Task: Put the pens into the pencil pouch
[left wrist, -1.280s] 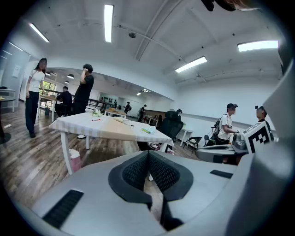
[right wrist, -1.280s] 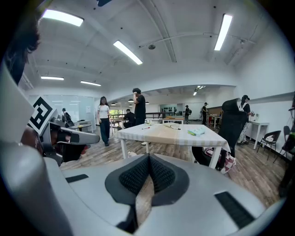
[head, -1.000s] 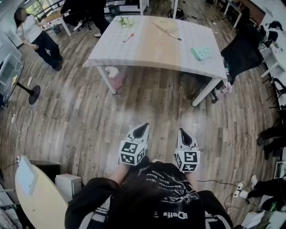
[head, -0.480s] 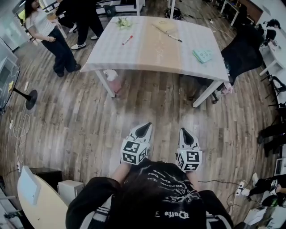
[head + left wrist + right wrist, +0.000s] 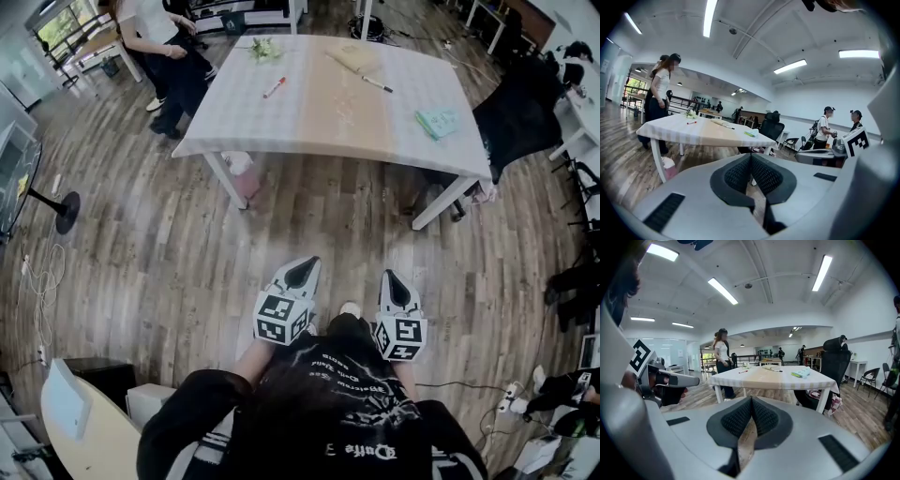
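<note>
Two grippers are in my hands, and both are empty. The left gripper (image 5: 299, 273) has its jaws pressed together, the ribbed pads meeting along one line with nothing between them. The right gripper (image 5: 393, 285) is the same: jaws closed pad to pad, with only the wooden floor (image 5: 169, 244) showing past the tips. They sit side by side, near each other but apart, both over bare floor and both pointing at the surface (image 5: 319, 108), which stands well ahead of the jaws under a pale cloth.

Nothing from the task is within reach of either pair of jaws. A red pen (image 5: 274, 88) lies far ahead of the left jaws and a little to their left, towards the far side of the surface. A dark pen (image 5: 378, 84) lies far ahead, roughly in line with the right jaws, just beside a beige flat thing (image 5: 352, 58). A teal flat thing (image 5: 438, 123) lies ahead and to the right of the right jaws, near the closer right corner. I cannot tell which of the two flat things is the pencil pouch.

A small green bundle (image 5: 265, 47) sits beyond the red pen. A person (image 5: 164, 47) stands at the far left corner, and a black chair (image 5: 520, 103) stands to the right.
</note>
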Tool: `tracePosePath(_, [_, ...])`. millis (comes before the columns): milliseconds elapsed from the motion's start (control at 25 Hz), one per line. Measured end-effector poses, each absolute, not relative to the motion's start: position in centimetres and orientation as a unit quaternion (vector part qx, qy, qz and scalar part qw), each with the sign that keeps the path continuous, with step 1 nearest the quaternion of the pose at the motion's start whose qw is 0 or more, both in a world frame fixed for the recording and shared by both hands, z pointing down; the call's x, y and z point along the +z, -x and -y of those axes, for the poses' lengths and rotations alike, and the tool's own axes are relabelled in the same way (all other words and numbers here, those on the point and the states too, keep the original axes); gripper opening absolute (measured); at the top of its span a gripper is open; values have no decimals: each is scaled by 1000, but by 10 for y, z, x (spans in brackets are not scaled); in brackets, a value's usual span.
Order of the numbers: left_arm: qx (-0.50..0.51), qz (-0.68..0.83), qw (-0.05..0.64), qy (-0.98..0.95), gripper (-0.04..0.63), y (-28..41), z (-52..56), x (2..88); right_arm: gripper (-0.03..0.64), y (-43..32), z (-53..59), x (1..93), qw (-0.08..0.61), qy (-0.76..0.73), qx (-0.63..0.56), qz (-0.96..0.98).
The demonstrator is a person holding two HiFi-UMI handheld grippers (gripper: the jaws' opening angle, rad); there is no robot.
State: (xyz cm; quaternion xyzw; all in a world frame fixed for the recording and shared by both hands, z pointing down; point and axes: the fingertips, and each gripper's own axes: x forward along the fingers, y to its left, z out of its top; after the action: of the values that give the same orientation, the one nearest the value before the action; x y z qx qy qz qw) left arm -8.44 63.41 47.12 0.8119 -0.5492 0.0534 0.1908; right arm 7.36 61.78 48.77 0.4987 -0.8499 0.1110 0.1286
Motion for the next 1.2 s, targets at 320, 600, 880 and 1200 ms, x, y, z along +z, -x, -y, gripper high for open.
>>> tracePosePath(320, [41, 557, 212, -802, 20, 80, -582, 485, 9, -70, -557, 501, 133, -474, 117, 862])
tracePosePath(600, [40, 578, 208, -788, 20, 64, -491, 480, 9, -84, -459, 498, 134, -442, 120, 879])
tracePosePath(880, [31, 594, 197, -780, 20, 22, -394, 470, 9, -125, -360, 487, 132, -423, 105, 890])
tracePosePath(1200, [23, 594, 201, -779, 20, -28, -323, 473, 9, -175, -292, 495, 138, -418, 109, 891])
